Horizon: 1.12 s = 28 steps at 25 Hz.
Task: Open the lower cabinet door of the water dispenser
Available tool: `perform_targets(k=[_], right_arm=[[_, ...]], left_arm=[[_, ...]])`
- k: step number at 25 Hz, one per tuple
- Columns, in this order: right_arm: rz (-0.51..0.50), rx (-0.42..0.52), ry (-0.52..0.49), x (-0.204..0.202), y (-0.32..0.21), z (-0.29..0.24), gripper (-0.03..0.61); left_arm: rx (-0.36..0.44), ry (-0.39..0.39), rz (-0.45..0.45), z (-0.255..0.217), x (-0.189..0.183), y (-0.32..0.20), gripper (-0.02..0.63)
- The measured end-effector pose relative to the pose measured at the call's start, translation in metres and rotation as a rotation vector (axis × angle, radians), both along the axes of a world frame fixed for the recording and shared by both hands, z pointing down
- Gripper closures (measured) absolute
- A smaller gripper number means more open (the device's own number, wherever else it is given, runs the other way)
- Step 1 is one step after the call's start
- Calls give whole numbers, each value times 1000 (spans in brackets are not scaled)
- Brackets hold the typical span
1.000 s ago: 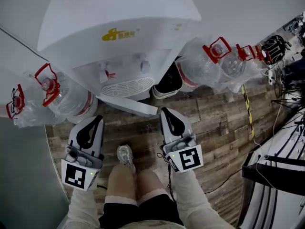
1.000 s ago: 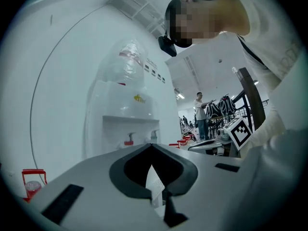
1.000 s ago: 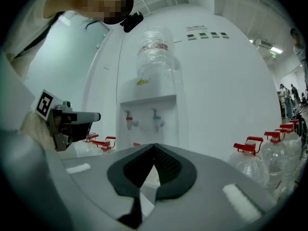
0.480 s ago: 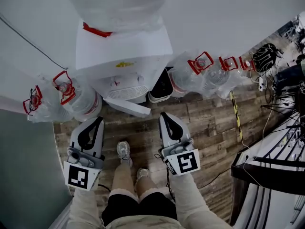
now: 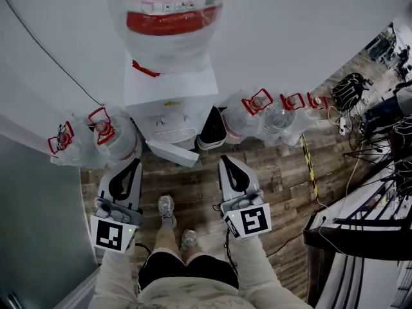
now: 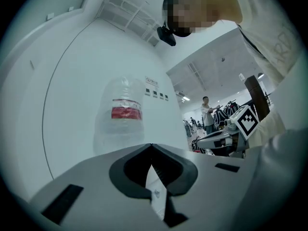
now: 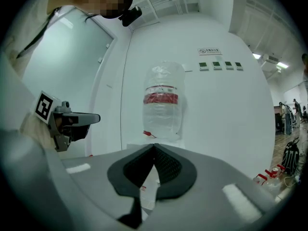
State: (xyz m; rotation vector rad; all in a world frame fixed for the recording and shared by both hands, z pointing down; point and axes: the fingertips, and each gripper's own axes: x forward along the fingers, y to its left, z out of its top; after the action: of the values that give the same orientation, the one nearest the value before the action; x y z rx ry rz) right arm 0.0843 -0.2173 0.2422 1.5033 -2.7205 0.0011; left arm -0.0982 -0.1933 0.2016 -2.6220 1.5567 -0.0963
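The white water dispenser stands against the wall with a clear bottle on top. Its lower cabinet door is swung out over the wooden floor. My left gripper and right gripper hang level in front of it, well above the door and apart from it, both shut with nothing in them. In the left gripper view the left gripper has its jaws meeting below the bottle. The right gripper in the right gripper view likewise faces the bottle.
Water bottles with red handles lie on the floor at the dispenser's left and right. A dark container sits beside the dispenser. Cables and equipment crowd the right side. The person's shoes stand between the grippers.
Both grippers have risen with the head view. The dispenser looks smaller and farther below, and the bottle on top has come into view. The door stays swung out.
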Motion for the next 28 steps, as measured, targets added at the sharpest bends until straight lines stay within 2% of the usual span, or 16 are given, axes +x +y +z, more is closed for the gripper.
perform_targets(k=[4, 9, 13, 28], right_arm=[[14, 5, -8, 6, 19, -31, 569], [31, 12, -23, 10, 37, -59, 569], [37, 25, -35, 11, 53, -80, 569], [33, 59, -64, 12, 95, -120, 569]], left_arm=[[65, 42, 27, -38, 3, 18, 611], [22, 26, -15, -54, -4, 33, 611], [48, 5, 1, -72, 0, 48, 611], [106, 32, 2, -119, 4, 91, 611]])
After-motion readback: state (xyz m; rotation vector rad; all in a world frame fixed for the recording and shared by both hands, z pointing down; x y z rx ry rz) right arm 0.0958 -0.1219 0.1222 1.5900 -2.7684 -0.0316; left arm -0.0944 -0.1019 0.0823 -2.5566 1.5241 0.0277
